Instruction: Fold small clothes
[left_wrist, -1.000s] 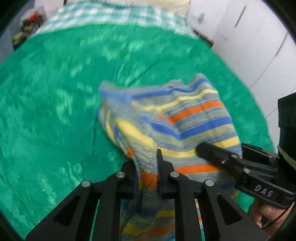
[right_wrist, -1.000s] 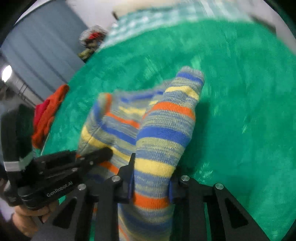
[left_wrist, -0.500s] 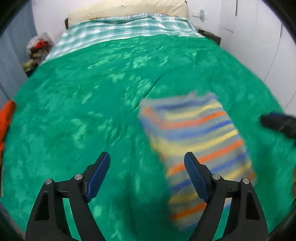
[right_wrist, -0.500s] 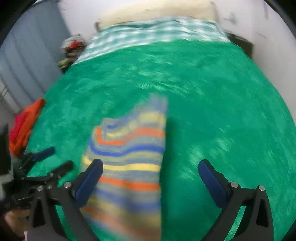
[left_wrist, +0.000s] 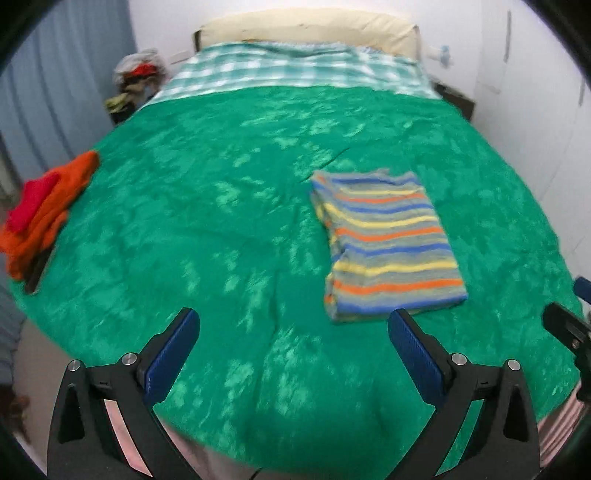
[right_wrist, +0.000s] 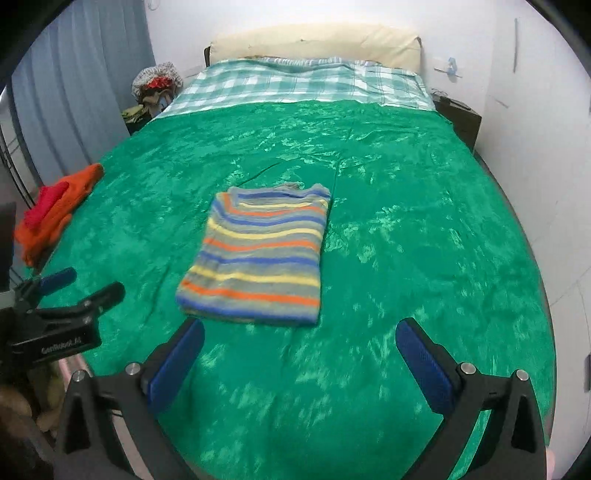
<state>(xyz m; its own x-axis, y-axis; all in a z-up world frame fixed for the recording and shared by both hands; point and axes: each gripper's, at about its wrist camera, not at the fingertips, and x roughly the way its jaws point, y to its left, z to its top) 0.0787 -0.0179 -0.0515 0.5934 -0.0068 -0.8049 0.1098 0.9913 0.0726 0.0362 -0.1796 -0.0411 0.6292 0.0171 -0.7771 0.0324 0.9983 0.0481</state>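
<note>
A folded striped sweater (left_wrist: 388, 247) in grey, blue, yellow and orange lies flat on the green bedspread (left_wrist: 221, 221). My left gripper (left_wrist: 291, 317) hovers short of it and to its left; its jaws are opening, with only bedspread between the blue pads. In the right wrist view the sweater (right_wrist: 258, 258) lies just beyond my right gripper (right_wrist: 301, 325), which stands open and holds nothing. The left gripper (right_wrist: 92, 282) also shows at that view's left edge, in a hand.
Folded orange and red clothes (left_wrist: 44, 210) are stacked at the bed's left edge. A checked sheet (right_wrist: 295, 85) and cream pillow (right_wrist: 314, 44) lie at the head. A heap of clothes (right_wrist: 155, 85) stands back left, a dark nightstand (right_wrist: 458, 118) back right, white walls to the right.
Both grippers let go of the striped sweater and opened wide. They pulled back and up, and the sweater now lies folded flat on the bedspread.
</note>
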